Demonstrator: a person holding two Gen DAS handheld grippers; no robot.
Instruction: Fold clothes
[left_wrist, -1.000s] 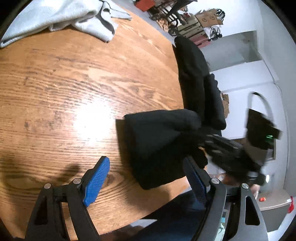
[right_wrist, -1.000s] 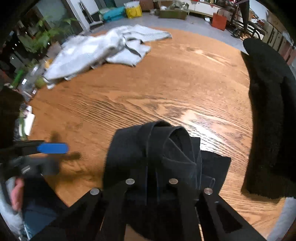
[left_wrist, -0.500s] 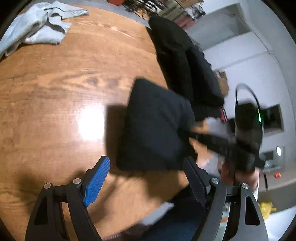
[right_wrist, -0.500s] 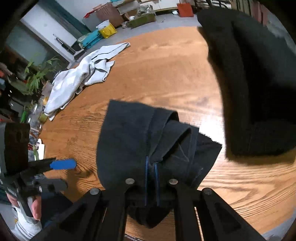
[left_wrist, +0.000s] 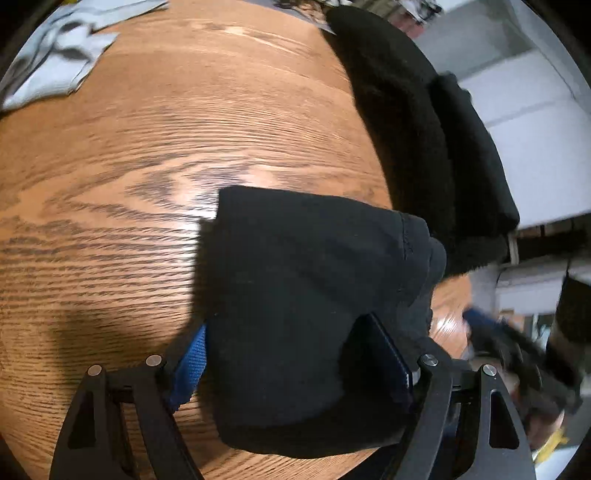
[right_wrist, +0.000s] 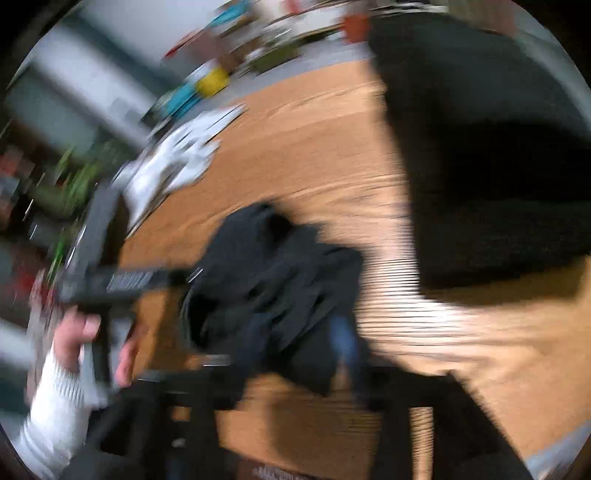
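A folded black garment (left_wrist: 314, 295) lies on the wooden table (left_wrist: 147, 147) near its front edge. My left gripper (left_wrist: 284, 325) stands wide around the garment's near end. A blue pad (left_wrist: 190, 363) sits at the cloth's left edge and the other finger (left_wrist: 388, 354) lies on its right part; the jaws are not closed on it. In the blurred right wrist view the same garment (right_wrist: 277, 273) sits crumpled between the spread fingers of my right gripper (right_wrist: 280, 343), whose jaws are opening. A hand (right_wrist: 85, 332) in a white sleeve holds the left gripper there.
A large black fleece pile (left_wrist: 424, 129) lies along the table's right side, close behind the folded garment. A light grey garment (left_wrist: 48, 55) is heaped at the far left. Bare wood spreads across the middle and left. Room clutter lies beyond the far edge.
The right gripper, earlier shut on the black garment, now has its fingers apart. The left gripper has come up to the garment, which now sits between its jaws.
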